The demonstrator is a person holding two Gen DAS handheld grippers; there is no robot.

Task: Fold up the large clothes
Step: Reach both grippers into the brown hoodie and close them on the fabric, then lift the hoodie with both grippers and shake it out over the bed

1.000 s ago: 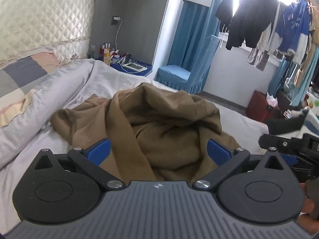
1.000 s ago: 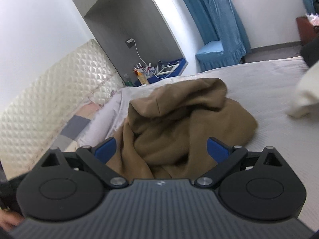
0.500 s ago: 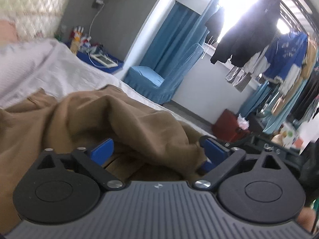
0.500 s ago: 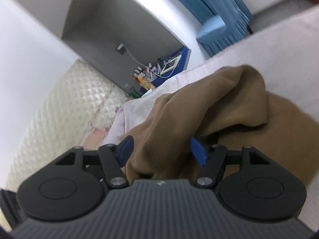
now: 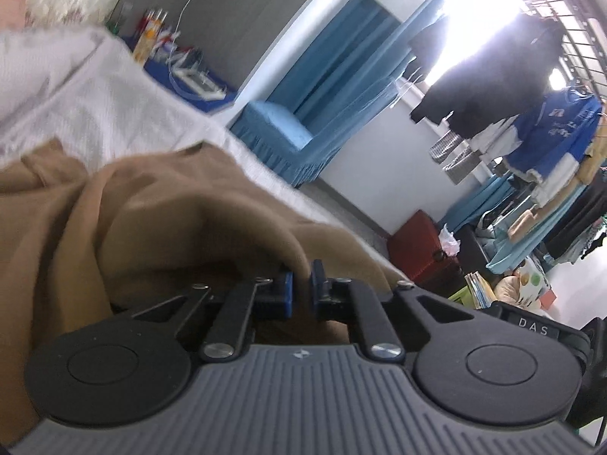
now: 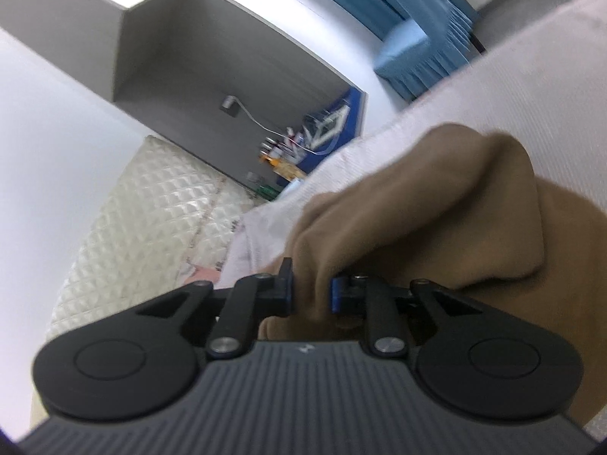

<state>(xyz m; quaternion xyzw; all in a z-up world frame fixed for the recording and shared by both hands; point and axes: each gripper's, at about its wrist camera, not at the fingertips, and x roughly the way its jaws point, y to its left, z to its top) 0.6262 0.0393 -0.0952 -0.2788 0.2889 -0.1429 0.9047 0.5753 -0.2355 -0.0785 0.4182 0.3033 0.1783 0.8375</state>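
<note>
Risk: lifting a bunched wad instead of one clean edge, since left gripper (image 5: 299,284) jaws sit pressed together on a thin ridge of the brown garment (image 5: 159,212) and right gripper (image 6: 311,292) jaws are closing on a thicker fold between them (layer count impossible to tell). Could also slip out of the left pinch if pulled hard, given how little cloth is caught. Garment: tan, soft, thick, heaped and rumpled on the white bed (image 5: 95,113), nothing flat yet.
</note>
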